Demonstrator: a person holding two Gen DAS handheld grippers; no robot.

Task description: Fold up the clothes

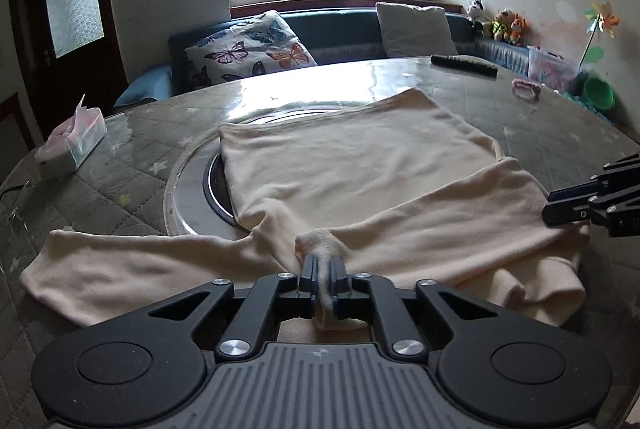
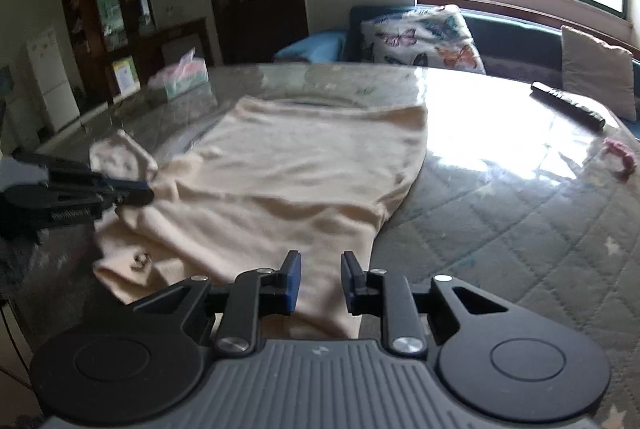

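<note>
A cream long-sleeved top [image 1: 352, 165] lies spread on the round table [image 1: 120, 157]. One sleeve is folded across its near part and the other sleeve [image 1: 120, 269] trails to the left. My left gripper [image 1: 323, 269] is shut on a bunched fold of the top at its near edge. It also shows at the left of the right wrist view [image 2: 136, 195]. My right gripper [image 2: 319, 279] is open, its jaws apart just above the top's [image 2: 288, 181] near edge, holding nothing. Its fingers [image 1: 568, 205] show at the right of the left wrist view.
A tissue box [image 1: 74, 141] stands at the table's left. A dark remote [image 1: 464, 65] and a pink object [image 1: 526, 89] lie at the far right, by a green bowl [image 1: 598, 93]. A sofa with cushions [image 1: 248, 49] lies behind the table.
</note>
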